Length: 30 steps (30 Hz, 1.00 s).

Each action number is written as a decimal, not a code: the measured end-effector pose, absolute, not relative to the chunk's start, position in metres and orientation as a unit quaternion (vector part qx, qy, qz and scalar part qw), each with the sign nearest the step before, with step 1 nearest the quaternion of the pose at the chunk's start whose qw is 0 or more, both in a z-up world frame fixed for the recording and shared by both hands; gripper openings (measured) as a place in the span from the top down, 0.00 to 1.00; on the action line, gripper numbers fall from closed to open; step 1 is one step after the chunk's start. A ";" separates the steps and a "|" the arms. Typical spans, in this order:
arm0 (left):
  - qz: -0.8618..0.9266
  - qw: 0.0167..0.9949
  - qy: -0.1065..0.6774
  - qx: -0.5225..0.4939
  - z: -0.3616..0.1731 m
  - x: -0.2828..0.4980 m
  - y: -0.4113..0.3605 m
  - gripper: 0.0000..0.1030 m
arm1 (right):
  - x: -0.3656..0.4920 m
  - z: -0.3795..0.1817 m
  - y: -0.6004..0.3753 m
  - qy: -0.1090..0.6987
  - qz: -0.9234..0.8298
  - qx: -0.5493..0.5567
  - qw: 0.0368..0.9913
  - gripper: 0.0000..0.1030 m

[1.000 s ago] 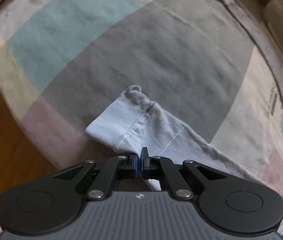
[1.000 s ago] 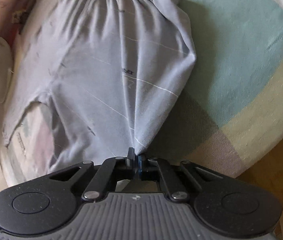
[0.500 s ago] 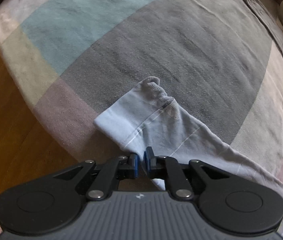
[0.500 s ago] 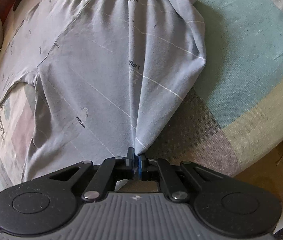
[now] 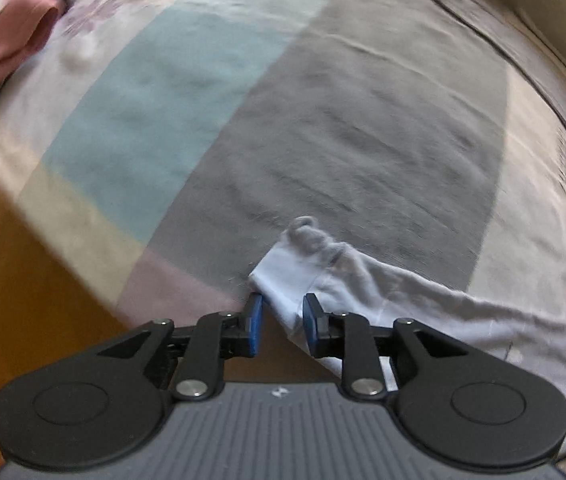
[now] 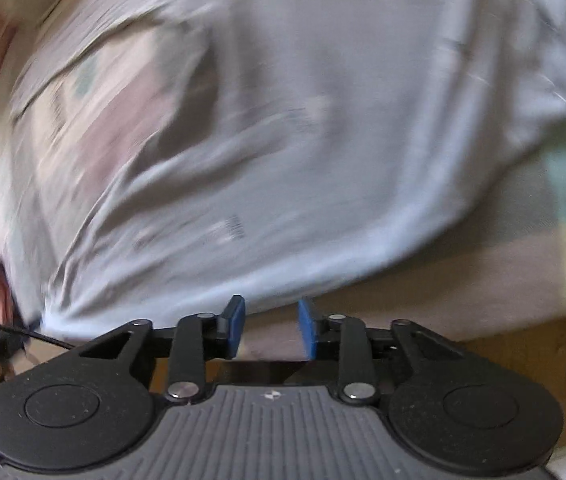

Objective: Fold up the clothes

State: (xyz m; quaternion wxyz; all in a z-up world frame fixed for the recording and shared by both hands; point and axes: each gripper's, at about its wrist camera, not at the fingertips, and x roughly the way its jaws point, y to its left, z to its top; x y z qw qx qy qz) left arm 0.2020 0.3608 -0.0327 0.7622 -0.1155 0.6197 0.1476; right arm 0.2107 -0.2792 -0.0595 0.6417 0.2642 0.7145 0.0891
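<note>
Grey trousers spread on striped bedcover, leg cuff near bed edge. Left gripper spread, cuff between fingers, not pinched. Right gripper spread, empty, just short of cloth edge. Right view blurred. Fold stage unclear; any regrip should take cuff and edge deep, both layers.

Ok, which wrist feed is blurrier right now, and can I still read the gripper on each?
Right wrist view: heavy motion smear across the light grey garment, its print unreadable; right gripper itself sharp, jaws apart. Left wrist view: milder blur on the patchwork bedspread and pink cloth; left gripper crisp, open around the garment's edge. Fisheye bends both.
</note>
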 end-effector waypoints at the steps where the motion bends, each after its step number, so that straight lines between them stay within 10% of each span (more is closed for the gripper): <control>1: 0.158 0.756 0.625 -0.118 -0.033 0.198 0.364 0.76 | 0.213 -0.057 -0.272 0.718 0.105 0.255 0.639 0.65; 16: 0.104 0.799 0.590 -0.056 -0.058 0.233 0.362 0.52 | 0.250 -0.045 -0.222 0.702 0.161 0.207 0.662 0.57; 19: 0.071 0.806 0.587 -0.029 -0.069 0.240 0.355 0.59 | 0.255 -0.040 -0.216 0.698 0.167 0.197 0.668 0.57; 22: 0.035 0.809 0.586 -0.024 -0.072 0.238 0.346 0.94 | 0.259 -0.039 -0.212 0.696 0.171 0.193 0.670 0.57; 30: 0.097 0.820 0.559 -0.081 -0.056 0.221 0.363 0.95 | 0.261 -0.040 -0.203 0.687 0.170 0.191 0.680 0.57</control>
